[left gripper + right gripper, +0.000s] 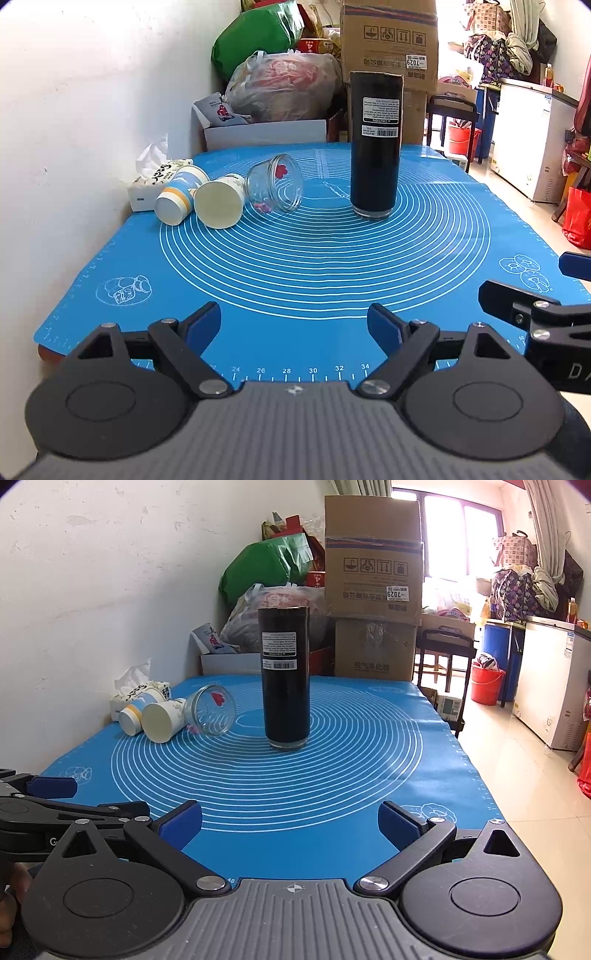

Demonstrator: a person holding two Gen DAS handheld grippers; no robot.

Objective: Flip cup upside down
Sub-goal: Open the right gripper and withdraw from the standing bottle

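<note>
One tall black tumbler (375, 144) stands label-inverted at the middle of the blue mat (295, 266) on the bench. Left of it lie two paper cups (219, 201) and one glass jar (275, 188). Only the right wrist view shows the window (461, 528). Left gripper (294, 326) and right gripper (290, 827) hold nothing, fingers spread wide.

A blue mat (295, 280) printed with white rings is being spread over the table. A tissue box (142, 194) is being kept at its left edge, against the white wall (92, 92). Beyond the far edge, a green bag (255, 33) and a clear plastic bag (284, 85) are being stacked beside two cardboard boxes (373, 576). Further right, a black chair (443, 646), a red bucket (487, 685) and a white freezer (550, 694) are being kept on the tiled floor.
</note>
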